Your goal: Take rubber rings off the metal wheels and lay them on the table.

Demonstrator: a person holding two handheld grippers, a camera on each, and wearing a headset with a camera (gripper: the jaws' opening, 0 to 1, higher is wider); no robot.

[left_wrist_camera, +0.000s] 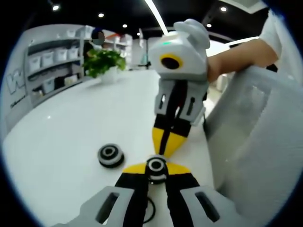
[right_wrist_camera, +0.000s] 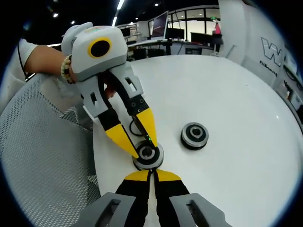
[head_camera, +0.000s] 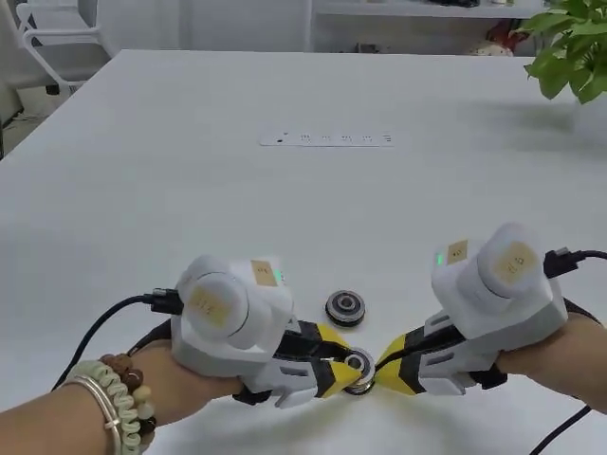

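- we see the left gripper (head_camera: pixel 340 366), in the hand with beaded bracelets (head_camera: pixel 119 398), low on the white table (head_camera: pixel 190 171), close to the front edge.
- its yellow-tipped jaws are closed onto the near wheel (head_camera: pixel 358 363); in the left gripper view the wheel (left_wrist_camera: pixel 156 168) sits between the two tips, gripped on both sides.
- the right gripper (head_camera: pixel 383 366) comes in from the opposite side, tip to tip with the left one.
- in the right gripper view its jaws are drawn almost together, only a thin slit between them, and their tips touch the dark rim of the near wheel (right_wrist_camera: pixel 148 156).
- we cannot tell whether those tips pinch any rubber.
- the far wheel (head_camera: pixel 345 307) lies flat on the table just beyond the two grippers, touched by neither.
- a dark rubber ring (right_wrist_camera: pixel 193 146) is around the far wheel's rim, with pale metal showing at the hub.
- in the left gripper view a thin black loop shows low between the jaws; we cannot say what it is.
- farther back, a white power strip (head_camera: pixel 327 139) lies on the table, and a green plant (head_camera: pixel 569 47) stands at the far right corner.
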